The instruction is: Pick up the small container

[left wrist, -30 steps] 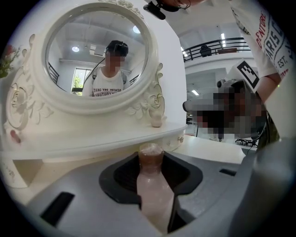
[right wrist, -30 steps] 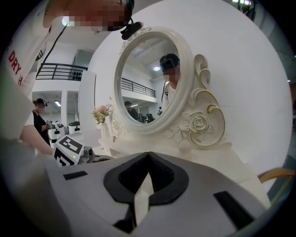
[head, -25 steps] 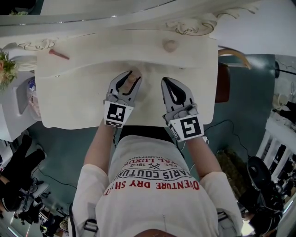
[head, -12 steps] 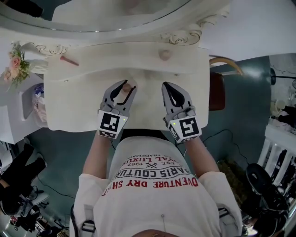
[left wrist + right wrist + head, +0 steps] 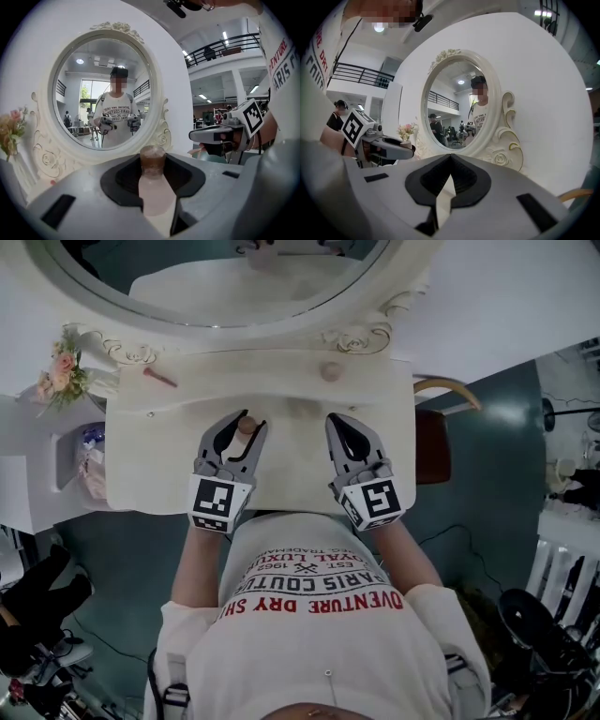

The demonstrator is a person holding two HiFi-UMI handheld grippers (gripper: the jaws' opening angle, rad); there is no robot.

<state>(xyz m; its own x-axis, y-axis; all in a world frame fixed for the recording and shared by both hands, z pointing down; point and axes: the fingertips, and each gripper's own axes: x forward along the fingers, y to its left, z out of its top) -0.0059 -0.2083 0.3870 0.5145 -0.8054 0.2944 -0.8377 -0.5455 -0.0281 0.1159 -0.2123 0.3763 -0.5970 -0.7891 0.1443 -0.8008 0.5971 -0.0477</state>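
One slim, brown-capped small container in left gripper

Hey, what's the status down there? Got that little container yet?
Left gripper shut on small container, upright between the jaws. Right gripper shut, empty, alongside. Nothing in the way on the dressing table.
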